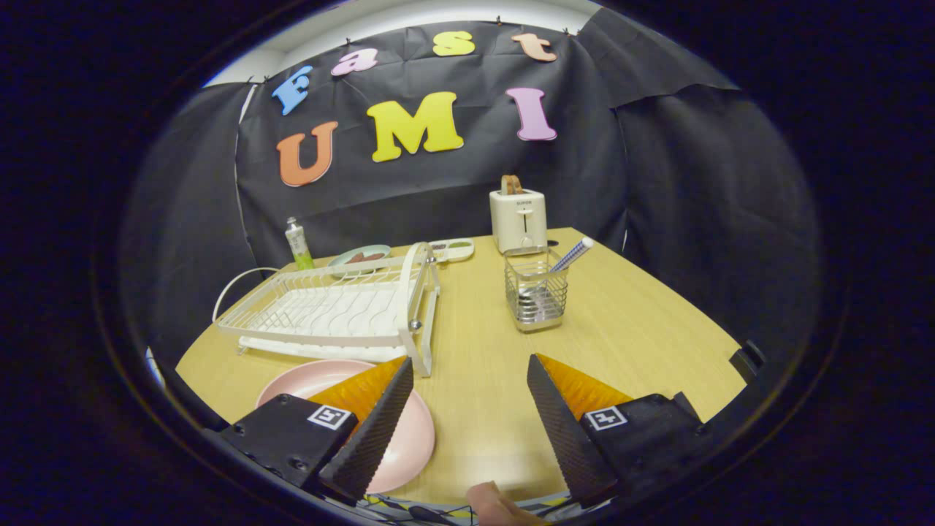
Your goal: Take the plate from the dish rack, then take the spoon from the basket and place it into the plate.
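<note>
Spoon: I see its blue-and-white handle poking out of the wire basket, leaning up and to the right, just right of centre frame. The basket stands on the counter, ahead of my hand-held gripper and slightly toward its right finger. The fingers are spread wide apart with nothing between them but bare wood. The pink plate already lies on the counter at lower left, partly under the left finger, so I judge the spoon is next. I would come in from above along that tilted handle. The spoon's bowl is lost behind the basket wires, and I cannot tell how deep it sits. The dish rack stands left of centre. A fingertip shows at the bottom.
</note>
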Available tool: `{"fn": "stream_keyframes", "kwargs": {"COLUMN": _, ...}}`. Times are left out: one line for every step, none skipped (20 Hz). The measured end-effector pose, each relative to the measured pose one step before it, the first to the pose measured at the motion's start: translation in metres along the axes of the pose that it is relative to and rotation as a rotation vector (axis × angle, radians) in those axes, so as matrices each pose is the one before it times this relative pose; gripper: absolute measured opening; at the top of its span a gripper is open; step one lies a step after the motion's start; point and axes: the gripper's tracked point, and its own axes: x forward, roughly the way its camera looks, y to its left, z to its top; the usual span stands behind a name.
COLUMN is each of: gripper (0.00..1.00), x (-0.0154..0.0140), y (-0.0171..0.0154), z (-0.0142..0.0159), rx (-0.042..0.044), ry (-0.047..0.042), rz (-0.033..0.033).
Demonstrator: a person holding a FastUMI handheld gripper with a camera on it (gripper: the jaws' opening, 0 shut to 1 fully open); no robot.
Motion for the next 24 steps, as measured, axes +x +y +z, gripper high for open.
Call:
{"fn": "stream_keyframes", "kwargs": {"gripper": 1.00, "x": -0.00085, "y": -0.00603, "z": 0.00531, "rx": -0.00771, "ry": -0.02529, "rz": -0.00353}}
{"fn": "stream_keyframes", "kwargs": {"gripper": 1.00, "x": 0.00063, "y": -0.00727, "z": 0.00756, "rx": -0.01444, "ry": -0.03451, "rz": -0.00465}}
{"fn": "stream_keyframes", "kwargs": {"gripper": 1.00, "x": 0.00076, "y": -0.00687, "z": 0.00787, "rx": -0.02014, "ry": -0.03580, "rz": -0.00846}}
{"fn": "stream_keyframes", "kwargs": {"gripper": 1.00, "x": 0.00250, "y": -0.00822, "z": 0.00903, "rx": -0.01890, "ry": -0.04497, "rz": -0.01090}}
{"fn": "stream_keyframes", "kwargs": {"gripper": 1.00, "x": 0.00244, "y": -0.00850, "z": 0.00852, "rx": -0.01843, "ry": -0.04550, "rz": -0.01167}}
{"fn": "stream_keyframes", "kwargs": {"gripper": 1.00, "x": 0.00547, "y": -0.00970, "z": 0.00751, "rx": -0.00777, "ry": -0.04303, "rz": -0.02055}}
{"fn": "stream_keyframes", "kwargs": {"gripper": 1.00, "x": 0.00714, "y": -0.01068, "z": 0.00399, "rx": 0.00630, "ry": -0.02834, "rz": -0.02475}}
{"fn": "stream_keyframes", "kwargs": {"gripper": 1.00, "x": 0.00803, "y": -0.00807, "z": 0.00297, "rx": 0.01561, "ry": -0.01854, "rz": -0.01881}}
{"fn": "stream_keyframes", "kwargs": {"gripper": 1.00, "x": 0.01045, "y": -0.00856, "z": -0.00018, "rx": 0.02133, "ry": -0.00175, "rz": -0.02253}}
{"fn": "stream_keyframes", "kwargs": {"gripper": 1.00, "x": 0.01232, "y": -0.00741, "z": -0.00010, "rx": 0.02945, "ry": 0.00656, "rz": -0.01665}}
{"fn": "stream_keyframes", "kwargs": {"gripper": 1.00, "x": 0.01000, "y": -0.00104, "z": 0.00079, "rx": 0.02931, "ry": -0.00053, "rz": 0.01912}}
{"fn": "stream_keyframes", "kwargs": {"gripper": 1.00, "x": 0.01272, "y": -0.00010, "z": 0.00055, "rx": 0.02510, "ry": -0.00415, "rz": 0.02269}}
{"fn": "stream_keyframes", "kwargs": {"gripper": 1.00, "x": 0.01134, "y": -0.00231, "z": -0.00126, "rx": 0.01605, "ry": 0.00101, "rz": 0.01730}}
{"fn": "stream_keyframes", "kwargs": {"gripper": 1.00, "x": 0.01190, "y": -0.00225, "z": -0.00043, "rx": 0.01622, "ry": 0.00018, "rz": 0.00922}}
{"fn": "stream_keyframes", "kwargs": {"gripper": 1.00, "x": 0.01263, "y": -0.00708, "z": -0.00201, "rx": 0.01067, "ry": 0.00478, "rz": -0.00646}}
{"fn": "stream_keyframes", "kwargs": {"gripper": 0.97, "x": 0.01191, "y": -0.00389, "z": 0.00122, "rx": 0.01004, "ry": -0.00598, "rz": 0.00083}}
{"fn": "stream_keyframes", "kwargs": {"gripper": 0.97, "x": 0.00879, "y": -0.00293, "z": -0.00283, "rx": 0.00139, "ry": 0.00425, "rz": -0.00191}}
{"fn": "stream_keyframes", "kwargs": {"gripper": 0.93, "x": 0.00831, "y": -0.00049, "z": 0.00112, "rx": 0.00211, "ry": 0.00020, "rz": 0.00821}}
{"fn": "stream_keyframes", "kwargs": {"gripper": 0.89, "x": 0.00433, "y": 0.00152, "z": -0.00176, "rx": -0.00767, "ry": 0.00555, "rz": 0.01912}}
{"fn": "stream_keyframes", "kwargs": {"gripper": 0.86, "x": 0.00530, "y": -0.00236, "z": -0.00103, "rx": -0.00723, "ry": 0.01137, "rz": -0.00388}}
{"fn": "stream_keyframes", "kwargs": {"gripper": 0.82, "x": 0.00609, "y": 0.00082, "z": -0.00279, "rx": -0.00184, "ry": 0.01846, "rz": 0.00993}}
{"fn": "stream_keyframes", "kwargs": {"gripper": 0.72, "x": 0.00348, "y": 0.00310, "z": 0.00088, "rx": 0.00600, "ry": 0.00726, "rz": 0.01130}}
{"fn": "stream_keyframes", "kwargs": {"gripper": 0.63, "x": 0.00351, "y": 0.00014, "z": 0.00212, "rx": -0.00029, "ry": -0.00247, "rz": -0.01142}}
{"fn": "stream_keyframes", "kwargs": {"gripper": 0.53, "x": -0.00003, "y": 0.00123, "z": 0.00178, "rx": -0.01128, "ry": 0.00402, "rz": -0.00040}}
